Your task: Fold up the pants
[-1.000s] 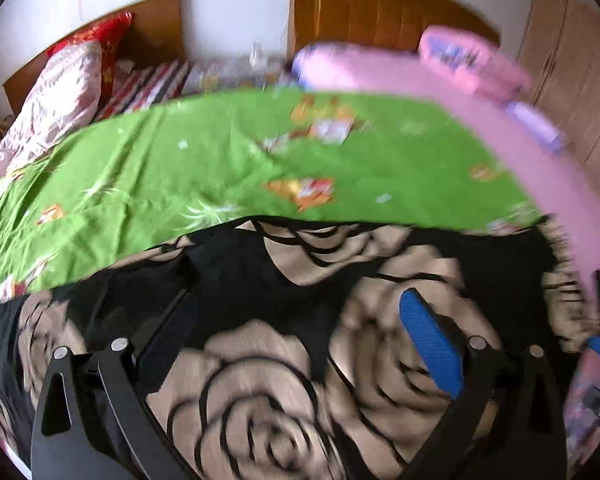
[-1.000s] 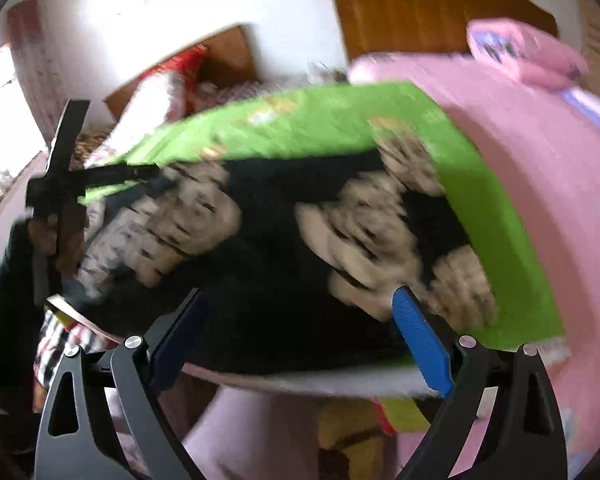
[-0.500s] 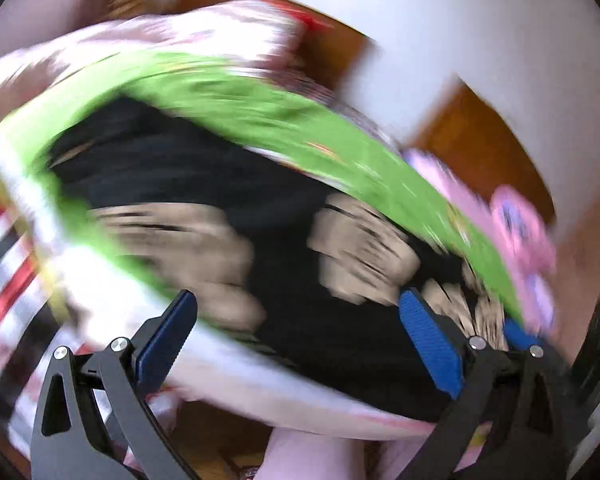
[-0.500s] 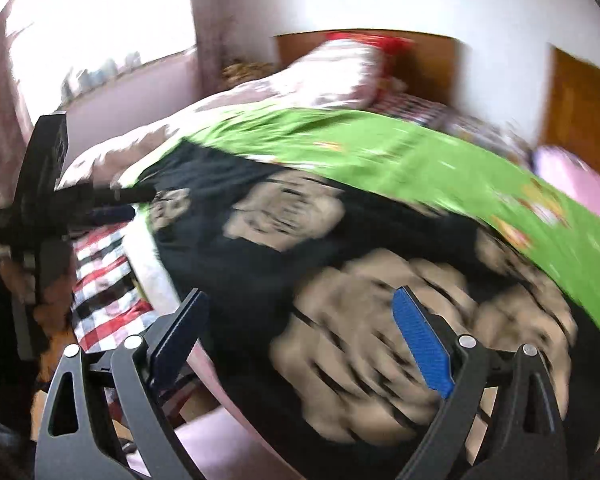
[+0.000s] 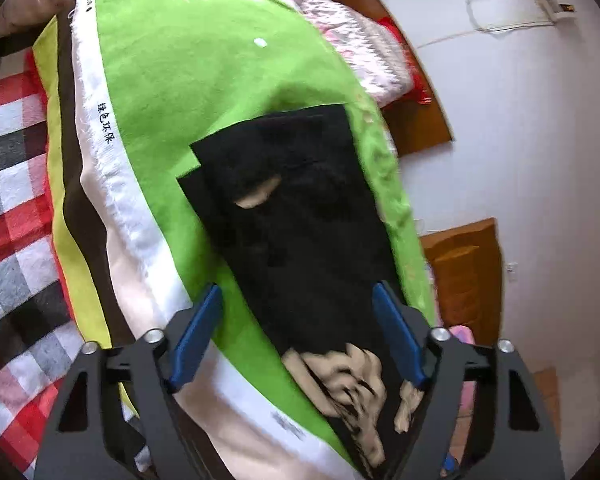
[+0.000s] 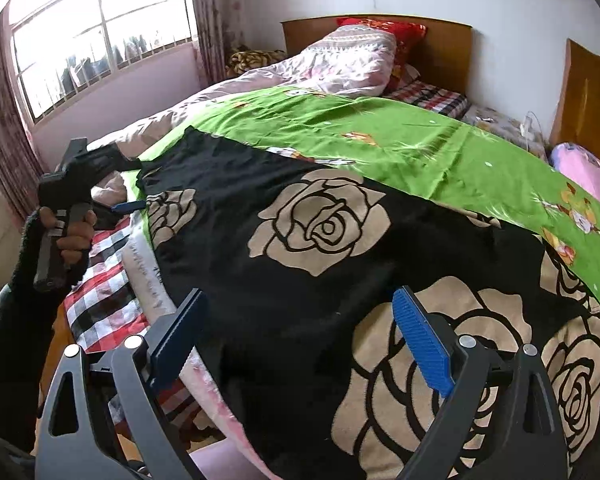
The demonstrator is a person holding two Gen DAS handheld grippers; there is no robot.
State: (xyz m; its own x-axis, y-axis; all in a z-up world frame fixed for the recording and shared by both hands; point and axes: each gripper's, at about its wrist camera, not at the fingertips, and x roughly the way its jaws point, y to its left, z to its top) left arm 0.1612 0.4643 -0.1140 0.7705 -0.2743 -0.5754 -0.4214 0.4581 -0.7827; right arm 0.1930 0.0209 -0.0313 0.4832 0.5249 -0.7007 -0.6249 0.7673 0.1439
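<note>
Black pants with large beige rose prints (image 6: 320, 232) lie spread flat on a green sheet (image 6: 400, 136) along the bed's near edge. In the left wrist view the pants (image 5: 300, 220) run away from me lengthwise. My left gripper (image 5: 298, 332) is open, with its blue pads on either side of the pants' near end. It shows in the right wrist view (image 6: 128, 188) at the pants' far left end, with one finger above and one below the cloth edge. My right gripper (image 6: 300, 340) is open just above the pants near the bed edge.
A red, white and black plaid blanket (image 6: 100, 280) hangs under the green sheet at the bed's left end. A pink quilt (image 6: 340, 64) and red pillow (image 6: 384, 28) lie by the wooden headboard (image 6: 440, 52). A window (image 6: 100, 28) is at far left.
Both grippers swung fast to the left along the pants. My left gripper went from above the rose print to the pants' left end. Both stayed open.
</note>
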